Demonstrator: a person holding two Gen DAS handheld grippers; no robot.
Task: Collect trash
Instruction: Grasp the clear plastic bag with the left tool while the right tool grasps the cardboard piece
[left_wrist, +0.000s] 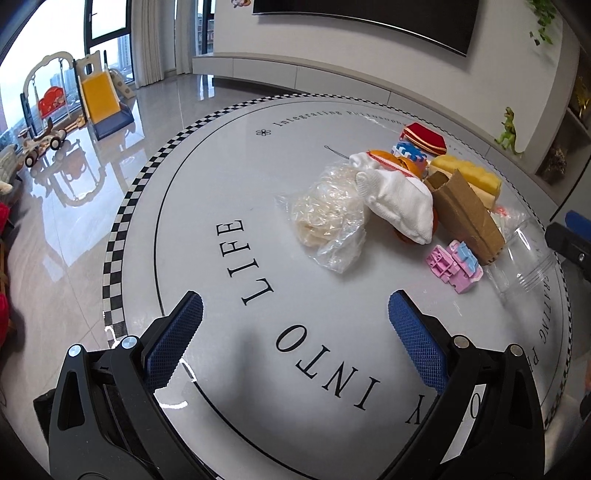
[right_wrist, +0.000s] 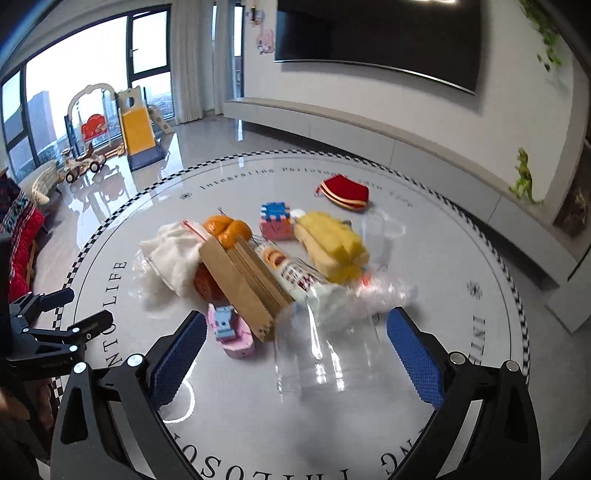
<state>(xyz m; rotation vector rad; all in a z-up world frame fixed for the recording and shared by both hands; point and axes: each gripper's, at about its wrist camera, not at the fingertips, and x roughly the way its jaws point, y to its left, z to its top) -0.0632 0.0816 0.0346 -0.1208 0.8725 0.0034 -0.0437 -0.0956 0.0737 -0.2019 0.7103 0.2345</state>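
A pile lies on the round white table (left_wrist: 229, 155): a crumpled clear plastic bag (left_wrist: 327, 218), a white sock (left_wrist: 399, 199), a folded cardboard piece (left_wrist: 465, 214), a yellow sponge (left_wrist: 469, 173), a clear plastic cup (left_wrist: 524, 254) and toy blocks. My left gripper (left_wrist: 295, 332) is open and empty, short of the bag. My right gripper (right_wrist: 295, 354) is open, its fingers on either side of the clear cup (right_wrist: 325, 350) lying on the table. The cardboard (right_wrist: 243, 284) and sponge (right_wrist: 332, 243) lie just beyond.
A pink toy block (left_wrist: 454, 264) lies by the cardboard. A red pouch (right_wrist: 345, 192) and a blue-pink cube (right_wrist: 275, 219) sit further back. The left gripper (right_wrist: 55, 325) shows at the right wrist view's left edge. A slide and toys stand on the floor beyond.
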